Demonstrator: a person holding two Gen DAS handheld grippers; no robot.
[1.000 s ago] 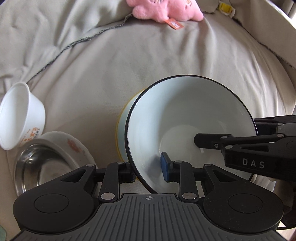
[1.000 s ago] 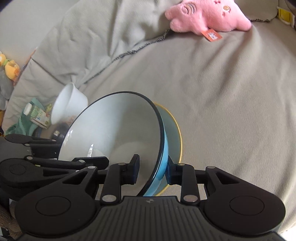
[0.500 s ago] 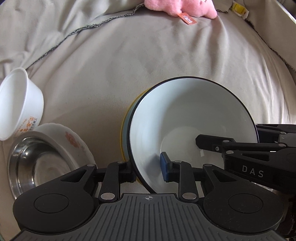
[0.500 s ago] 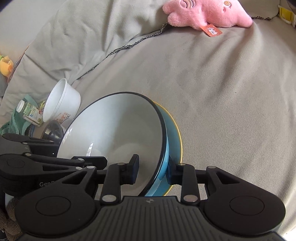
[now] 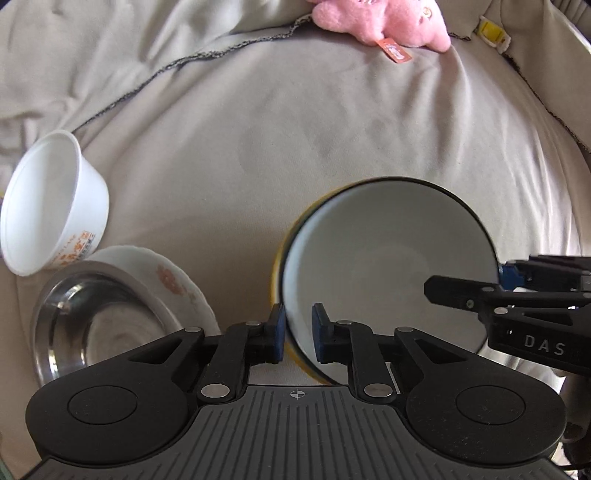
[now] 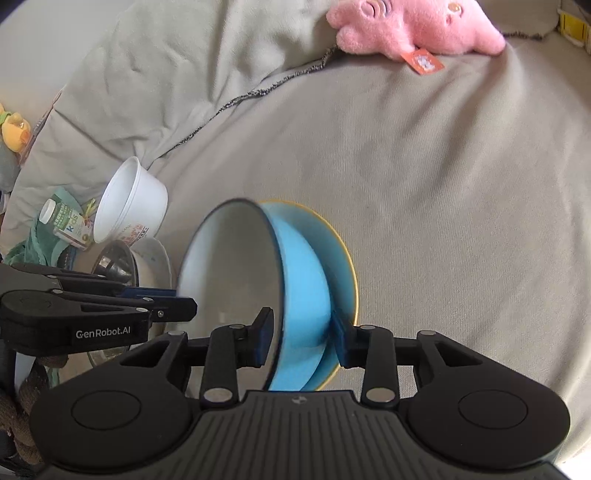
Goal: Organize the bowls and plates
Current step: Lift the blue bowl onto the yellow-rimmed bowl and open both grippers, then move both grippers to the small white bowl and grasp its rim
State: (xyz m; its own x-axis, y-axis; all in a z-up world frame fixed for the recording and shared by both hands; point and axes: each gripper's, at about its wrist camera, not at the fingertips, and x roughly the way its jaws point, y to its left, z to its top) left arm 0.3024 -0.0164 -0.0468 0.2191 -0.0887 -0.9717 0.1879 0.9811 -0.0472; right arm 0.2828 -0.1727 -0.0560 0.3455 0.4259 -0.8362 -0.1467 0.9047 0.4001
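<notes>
A bowl [image 5: 388,266], white inside with a black rim and blue outside [image 6: 303,280], sits tilted in a blue dish with a yellow rim [image 6: 341,258] on a beige cloth. My left gripper [image 5: 298,332] is shut on the bowl's near rim, and the dish's yellow edge [image 5: 276,266] runs between the pads too. In the right wrist view the left gripper [image 6: 181,299] reaches in from the left. My right gripper [image 6: 303,341] straddles the bowl's opposite wall. Its jaws are opening, and the pads stand just off the wall. It also shows in the left wrist view [image 5: 469,278].
A white plastic bowl [image 5: 48,199] lies on its side at the left. Below it a steel bowl [image 5: 92,317] rests in a flowered white dish [image 5: 173,284]. A pink plush toy [image 6: 417,26] lies at the back, and a small labelled bottle [image 6: 66,221] at far left.
The left jaws, wide around the bowl's wall before, have closed on its rim. The right jaws, tight on the far rim before, have spread apart. The bowl now sits lower in the dish.
</notes>
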